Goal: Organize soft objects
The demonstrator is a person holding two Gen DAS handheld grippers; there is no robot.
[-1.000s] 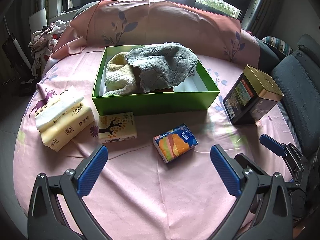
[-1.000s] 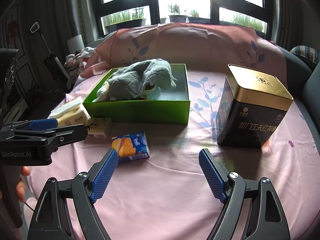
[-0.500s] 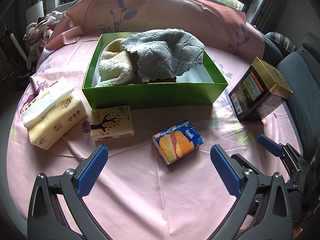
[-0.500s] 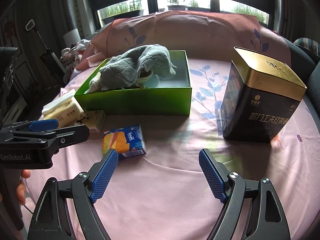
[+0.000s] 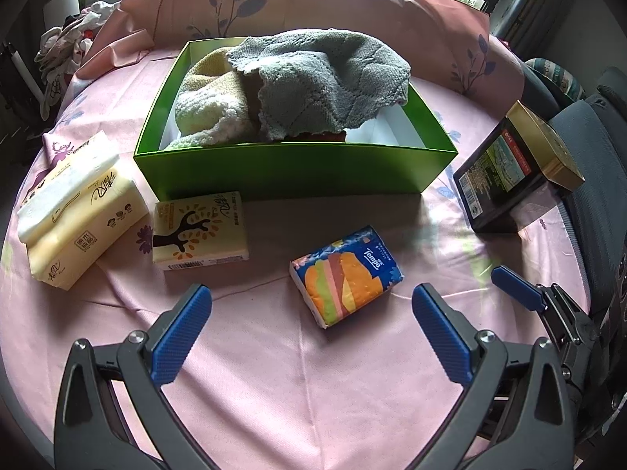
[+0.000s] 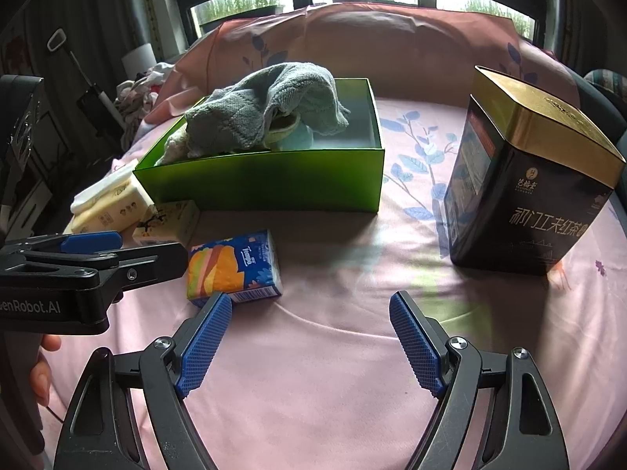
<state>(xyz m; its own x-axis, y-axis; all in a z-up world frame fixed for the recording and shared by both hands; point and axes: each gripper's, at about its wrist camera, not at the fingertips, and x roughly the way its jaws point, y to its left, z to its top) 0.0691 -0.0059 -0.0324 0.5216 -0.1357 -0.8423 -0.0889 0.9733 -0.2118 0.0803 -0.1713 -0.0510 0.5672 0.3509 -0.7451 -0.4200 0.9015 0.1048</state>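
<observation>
A green box (image 5: pixel 298 170) (image 6: pixel 270 184) on the pink cloth holds a grey towel (image 5: pixel 325 78) (image 6: pixel 266 113) over a cream towel (image 5: pixel 207 105). In front lie a blue Tempo tissue pack (image 5: pixel 347 274) (image 6: pixel 235 264), a yellow tree-print tissue pack (image 5: pixel 200 229) (image 6: pixel 168 217) and a large yellow tissue pack (image 5: pixel 78 211) (image 6: pixel 109 203). My left gripper (image 5: pixel 311 333) is open and empty, just short of the Tempo pack. My right gripper (image 6: pixel 311 337) is open and empty, its left finger close to the Tempo pack.
A black tea tin with a gold lid (image 5: pixel 517 172) (image 6: pixel 525 192) stands right of the box. The pink cloth (image 5: pixel 274 391) covers a round table. Pink pillows (image 5: pixel 333 4) rise behind. A grey chair (image 5: pixel 599 156) stands at the right; clothes (image 5: pixel 74 43) lie far left.
Both grippers have moved forward toward the box and the tissue packs, which now look larger and nearer. Both stay open and empty. No object has moved.
</observation>
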